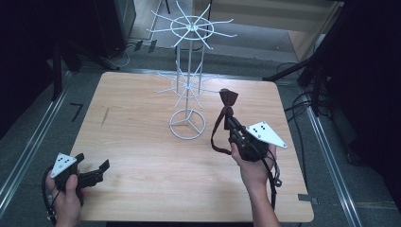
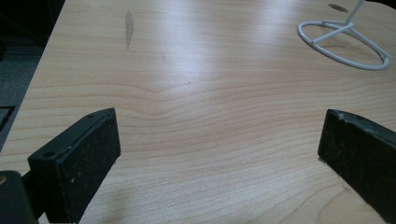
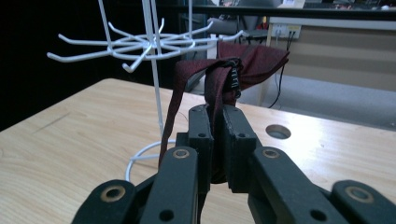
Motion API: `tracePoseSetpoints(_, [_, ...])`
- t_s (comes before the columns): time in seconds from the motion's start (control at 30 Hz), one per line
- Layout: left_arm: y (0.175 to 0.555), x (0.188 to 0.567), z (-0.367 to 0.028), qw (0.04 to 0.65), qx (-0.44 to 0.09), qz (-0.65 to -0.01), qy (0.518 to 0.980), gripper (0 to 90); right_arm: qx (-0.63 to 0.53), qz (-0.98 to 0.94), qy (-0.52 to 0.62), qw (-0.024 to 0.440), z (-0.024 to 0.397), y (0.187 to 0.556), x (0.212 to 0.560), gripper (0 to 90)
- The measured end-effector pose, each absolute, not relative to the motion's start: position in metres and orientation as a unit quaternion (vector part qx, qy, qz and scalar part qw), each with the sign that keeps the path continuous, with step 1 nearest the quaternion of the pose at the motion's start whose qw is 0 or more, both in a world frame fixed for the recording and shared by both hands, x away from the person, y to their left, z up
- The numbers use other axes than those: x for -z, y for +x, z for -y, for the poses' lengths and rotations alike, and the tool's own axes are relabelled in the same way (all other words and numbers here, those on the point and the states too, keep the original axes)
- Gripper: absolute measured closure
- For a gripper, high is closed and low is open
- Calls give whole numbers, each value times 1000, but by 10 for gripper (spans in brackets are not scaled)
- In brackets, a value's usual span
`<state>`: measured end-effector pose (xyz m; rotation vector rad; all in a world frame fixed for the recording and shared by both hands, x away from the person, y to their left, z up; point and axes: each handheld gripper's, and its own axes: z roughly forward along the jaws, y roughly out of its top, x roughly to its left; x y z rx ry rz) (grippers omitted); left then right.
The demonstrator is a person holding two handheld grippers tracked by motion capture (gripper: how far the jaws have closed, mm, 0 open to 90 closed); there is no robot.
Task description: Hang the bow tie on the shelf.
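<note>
Light wooden table (image 1: 142, 156), white wire rack (image 1: 188, 124) standing on it

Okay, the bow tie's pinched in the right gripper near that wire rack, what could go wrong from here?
1. The right gripper pinches only the bow tie at its knot, so it may slip out.
2. The tie's strap hangs in a loose loop and could snag a lower prong of the white rack.
3. The rack looks light on its ring base; a bump might tip it.

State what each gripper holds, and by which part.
The right tongs are shut on the dark red bow tie, pinching its strap just below the knot. The left tongs are open and hold nothing.
</note>
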<state>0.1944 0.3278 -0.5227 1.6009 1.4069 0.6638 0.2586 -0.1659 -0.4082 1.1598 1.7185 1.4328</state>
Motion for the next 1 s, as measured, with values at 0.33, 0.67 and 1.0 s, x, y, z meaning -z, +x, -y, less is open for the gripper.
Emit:
tracePoseSetpoints(0.33, [195, 523, -328, 439, -267, -565, 646, 0, -552, -641, 430, 315, 167, 250, 399, 864])
tracePoseSetpoints(0.67, [195, 523, -328, 439, -267, -564, 646, 0, -558, -643, 421, 314, 158, 251, 393, 865])
tracePoseSetpoints(1.0, [195, 523, -329, 441, -263, -566, 645, 0, -566, -644, 418, 303, 142, 256, 392, 865])
